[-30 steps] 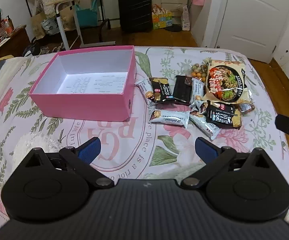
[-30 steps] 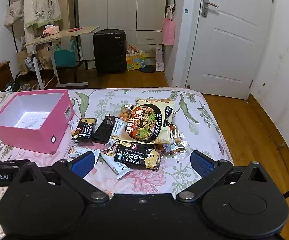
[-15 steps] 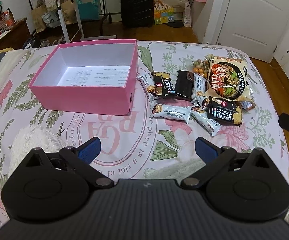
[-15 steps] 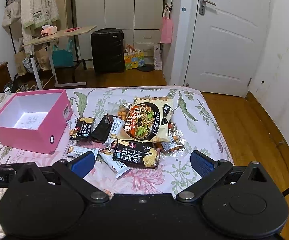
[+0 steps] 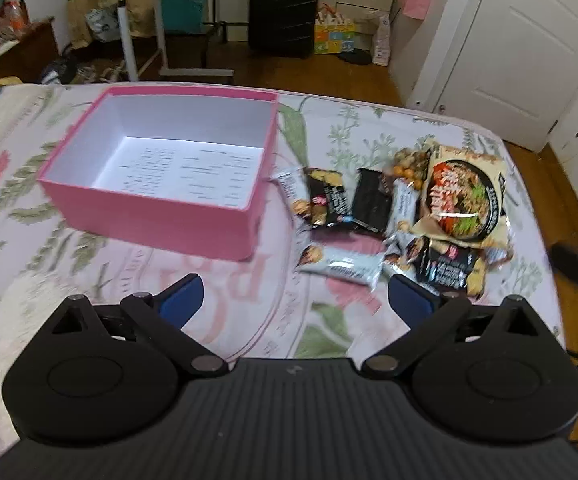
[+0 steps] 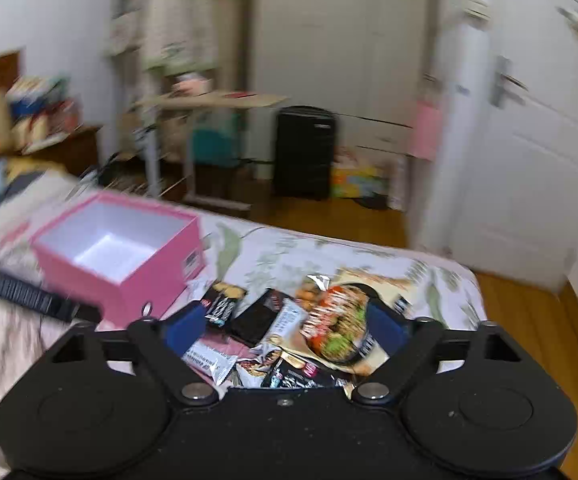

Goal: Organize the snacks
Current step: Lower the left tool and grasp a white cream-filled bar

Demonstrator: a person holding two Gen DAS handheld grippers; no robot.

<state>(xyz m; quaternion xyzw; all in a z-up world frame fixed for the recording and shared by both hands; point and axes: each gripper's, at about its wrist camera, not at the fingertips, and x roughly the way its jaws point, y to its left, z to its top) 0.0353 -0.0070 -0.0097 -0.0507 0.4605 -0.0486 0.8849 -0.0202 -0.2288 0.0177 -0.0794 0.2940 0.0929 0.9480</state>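
An empty pink box with a white inside stands on the flowered bedspread. To its right lies a heap of snacks: a big noodle bag, a white bar and black packets. My left gripper hangs open over bare bedspread, just short of the white bar. My right gripper is low over the heap, tilted, and its jaws are closing. The noodle bag and a black packet show between the pads, which press on nothing. The pink box is to its left.
The bed's far and right edges drop to a wooden floor. Beyond the bed stand a black suitcase, a folding table and a white door. The left gripper's black body crosses in front of the box.
Both grippers have come closer to the snack heap. The right gripper has rolled and its pads have drawn nearer together. The left gripper has stayed open.
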